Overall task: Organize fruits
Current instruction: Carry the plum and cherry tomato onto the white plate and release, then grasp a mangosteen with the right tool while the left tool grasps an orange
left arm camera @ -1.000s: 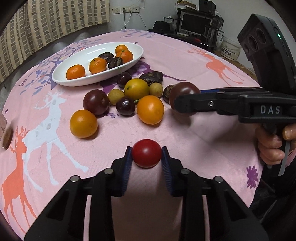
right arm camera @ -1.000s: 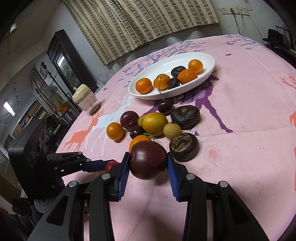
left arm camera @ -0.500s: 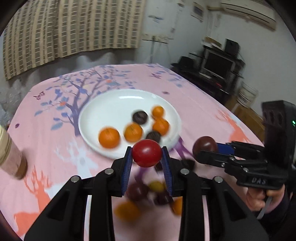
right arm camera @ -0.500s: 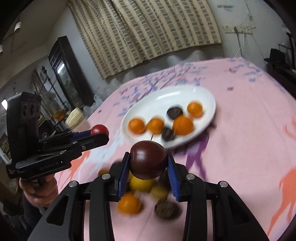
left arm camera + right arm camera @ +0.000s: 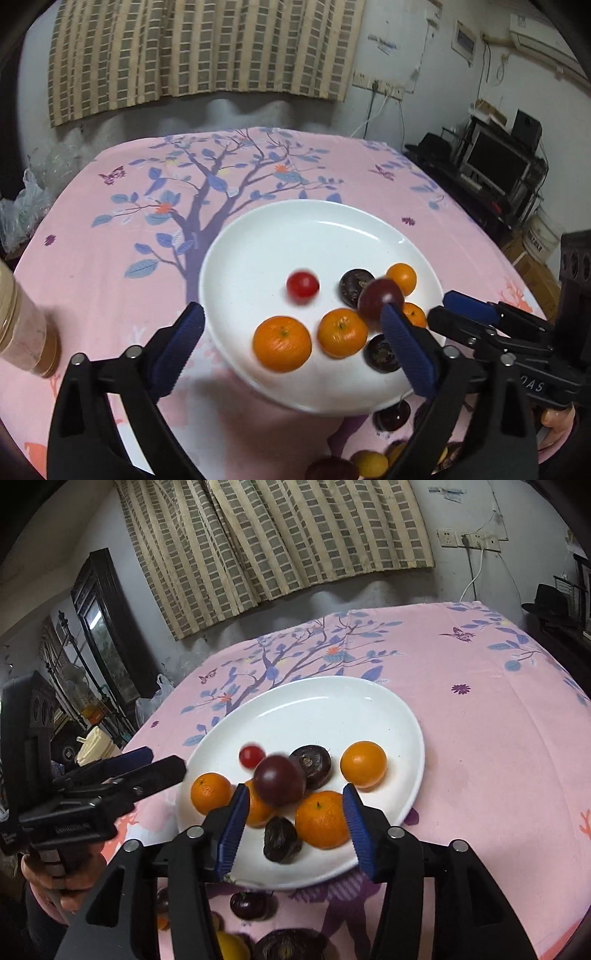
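Observation:
A white oval plate on the pink tablecloth holds several oranges and dark fruits. My left gripper hovers over its near rim, jaws opening wide with nothing between them. A small red tomato is blurred just beyond it, over the plate's middle. My right gripper is also opening above the plate. The dark purple plum is blurred just past its fingertips, free of the pads, above an orange.
A tan jar stands at the left on the cloth. Loose dark and yellow fruits lie on the cloth in front of the plate. A hand holds the left gripper's handle. A TV stand is beyond the table's right edge.
Both grippers carried their fruit from the loose pile to above the plate. Both have opened, and the tomato and the plum have left the pads.

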The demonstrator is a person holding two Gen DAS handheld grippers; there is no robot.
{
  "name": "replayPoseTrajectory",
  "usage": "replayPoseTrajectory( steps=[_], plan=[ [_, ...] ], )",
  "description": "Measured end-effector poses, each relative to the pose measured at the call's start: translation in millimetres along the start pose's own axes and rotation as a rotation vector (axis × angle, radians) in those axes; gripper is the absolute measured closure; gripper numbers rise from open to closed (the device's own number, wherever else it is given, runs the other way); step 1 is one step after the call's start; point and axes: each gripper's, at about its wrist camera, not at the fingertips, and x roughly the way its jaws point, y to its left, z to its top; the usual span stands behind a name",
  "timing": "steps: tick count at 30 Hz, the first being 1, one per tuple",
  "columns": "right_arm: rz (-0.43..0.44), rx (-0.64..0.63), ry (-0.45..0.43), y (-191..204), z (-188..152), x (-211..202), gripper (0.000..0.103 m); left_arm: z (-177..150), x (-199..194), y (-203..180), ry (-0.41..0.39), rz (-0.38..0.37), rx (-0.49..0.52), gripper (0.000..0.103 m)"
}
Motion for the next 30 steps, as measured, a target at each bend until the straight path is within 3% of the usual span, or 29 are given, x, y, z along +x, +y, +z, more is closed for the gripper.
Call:
replayPoseTrajectory(
  steps=[6, 13, 18, 22, 30],
  plan=[
    [0.027, 0.006, 0.027, 1, -18, -21, 0.046, -26, -12, 28, 0.02, 0.085, -0.045, 0.007],
    [-0.069, -0.16, 0.062, 12, -67, -55, 0.045, -52, -30, 63, 0.041, 0.109, -0.164, 0.007],
    [0.087, -0.195, 0.239, 9, -92, -51, 0.044, -62, -34, 68, 0.049, 0.116, -0.166, 0.007],
    [0.08, -0.257, 0.244, 20, -98, -53, 0.044, -69, -34, 70, 0.062, 0.157, -0.141, 0.007],
    [0.036, -0.301, 0.248, 25, -106, -59, 0.045, -78, -43, 80, 0.062, 0.132, -0.18, 0.007]
  ],
)
